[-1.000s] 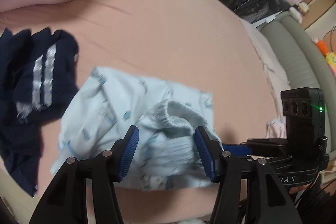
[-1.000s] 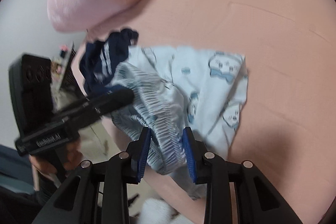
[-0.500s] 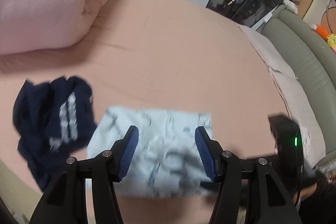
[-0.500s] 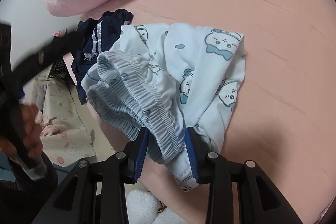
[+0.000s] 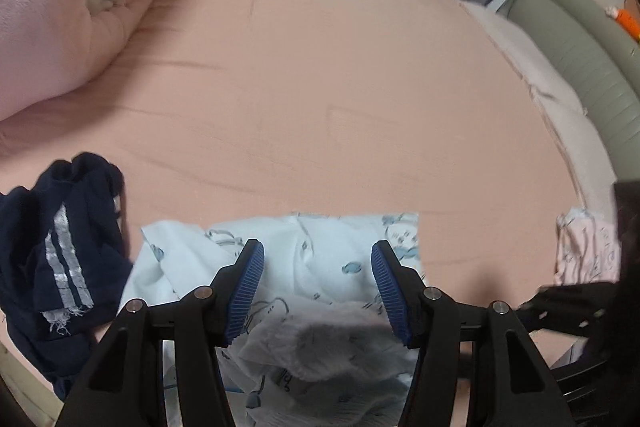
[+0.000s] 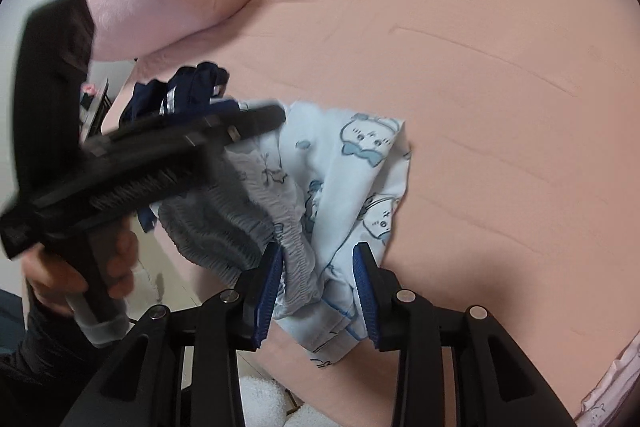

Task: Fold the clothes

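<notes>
navy garment (image 5: 60, 259) cut by left edge, left gripper (image 6: 132, 163) motion-blurred

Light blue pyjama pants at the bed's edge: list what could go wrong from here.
1. The light blue pyjama pants lie at the edge of the bed; a tug toward the person could slide them off.
2. The right gripper has only the bunched waistband between its jaws, which stand apart, so the fold may bunch.
3. The navy garment touches the pants and may get dragged.
</notes>
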The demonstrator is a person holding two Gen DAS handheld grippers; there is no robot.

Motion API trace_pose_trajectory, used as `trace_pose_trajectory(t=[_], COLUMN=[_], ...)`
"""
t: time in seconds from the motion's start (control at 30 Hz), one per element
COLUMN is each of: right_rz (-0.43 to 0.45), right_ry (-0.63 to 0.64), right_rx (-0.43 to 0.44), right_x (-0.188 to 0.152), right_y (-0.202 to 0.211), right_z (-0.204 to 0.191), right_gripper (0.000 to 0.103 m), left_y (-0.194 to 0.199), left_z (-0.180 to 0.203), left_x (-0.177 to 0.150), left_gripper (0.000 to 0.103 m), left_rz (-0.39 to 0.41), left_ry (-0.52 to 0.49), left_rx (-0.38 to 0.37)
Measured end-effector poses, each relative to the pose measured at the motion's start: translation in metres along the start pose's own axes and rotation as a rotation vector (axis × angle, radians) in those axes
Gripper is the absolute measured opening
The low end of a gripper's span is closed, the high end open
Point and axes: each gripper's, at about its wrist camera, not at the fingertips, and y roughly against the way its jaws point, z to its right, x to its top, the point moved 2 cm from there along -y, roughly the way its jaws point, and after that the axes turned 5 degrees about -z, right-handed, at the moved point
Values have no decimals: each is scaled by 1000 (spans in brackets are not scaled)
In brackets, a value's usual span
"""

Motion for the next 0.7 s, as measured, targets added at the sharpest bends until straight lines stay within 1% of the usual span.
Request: trace_pose_trajectory(t=[0.17, 0.37, 0.47, 0.5, 0.57, 0.6, 0.67, 0.7], right_rz=[15, 60, 105, 118, 130, 139, 153, 159], right_ry=[-15, -37, -10, 1, 27, 41, 90, 116], right_rx=[-7, -24, -32, -31, -7, 12, 44, 45], right_x=[1, 10, 16, 17, 20, 22, 22, 23], right_y=[7, 5, 0, -2, -8, -9, -11, -12], right_z=[5, 5, -1, -4, -13, -18, -28, -33], right_gripper=[36, 36, 36, 36, 36, 36, 36, 36], left_y=[-6, -4, -6, -9, -12, -11, -8, -6], left_z=[-10, -28, -38, -43, -51, -51, -52, -52], left_x=[-18, -44, -57, -60, -64, -65, -68, -69], left_gripper=[54, 54, 54, 54, 54, 54, 54, 54], left_rz=[-59, -70, -76, -81, -83, -75, -62, -57], left_ry=[33, 62, 81, 97, 128, 127, 120, 116], left_rx=[15, 28, 35, 23, -6, -12, -13, -10])
